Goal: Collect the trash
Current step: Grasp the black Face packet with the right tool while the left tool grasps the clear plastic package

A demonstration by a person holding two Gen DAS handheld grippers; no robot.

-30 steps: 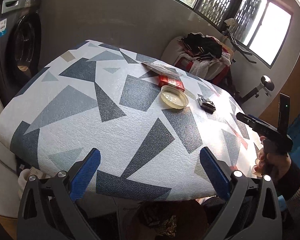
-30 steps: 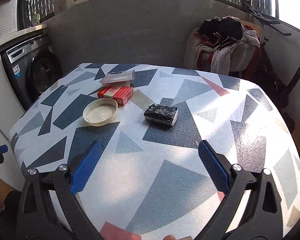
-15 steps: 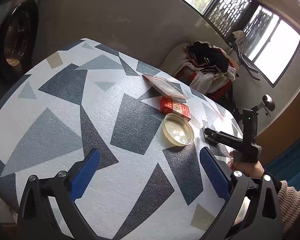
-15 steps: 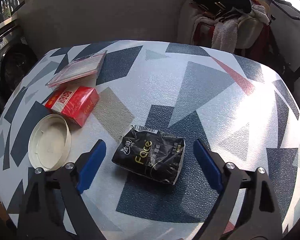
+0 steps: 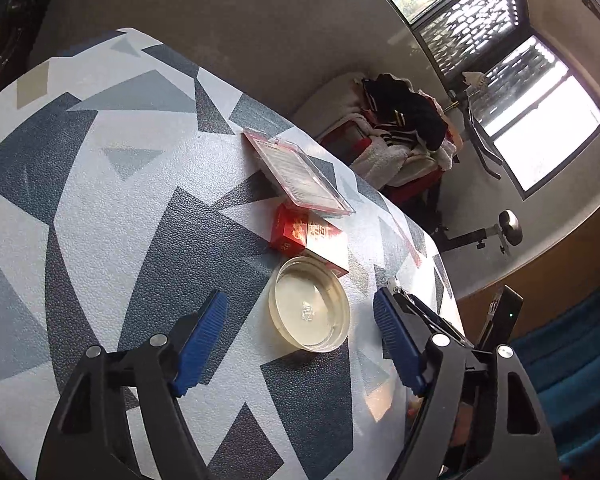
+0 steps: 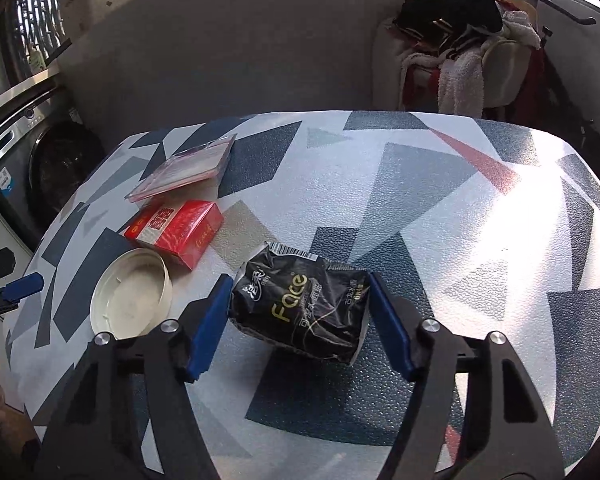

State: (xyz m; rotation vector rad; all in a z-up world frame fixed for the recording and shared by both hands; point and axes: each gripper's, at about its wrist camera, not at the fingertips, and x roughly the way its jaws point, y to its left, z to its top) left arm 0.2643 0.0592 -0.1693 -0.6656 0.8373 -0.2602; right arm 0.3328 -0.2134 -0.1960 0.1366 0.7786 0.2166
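A black tissue pack [image 6: 302, 308] lies on the patterned table [image 6: 440, 200], between the blue pads of my right gripper [image 6: 300, 322], whose jaws stand open around it. A round cream lid [image 5: 309, 309] lies between the pads of my open left gripper [image 5: 300, 340]; it also shows in the right wrist view [image 6: 131, 298]. A red carton [image 5: 310, 236] and a clear plastic pack [image 5: 298, 172] lie beyond the lid; both show in the right wrist view, the carton [image 6: 176, 230] and the pack [image 6: 184, 170].
A washing machine [image 6: 40, 160] stands left of the table. A chair piled with clothes [image 6: 460, 48] and an exercise bike [image 5: 488, 232] stand behind it. The table's edges curve down on every side.
Both grippers have moved forward over the table and partly closed in. The right one now straddles the black pack; the left one now straddles the round lid.
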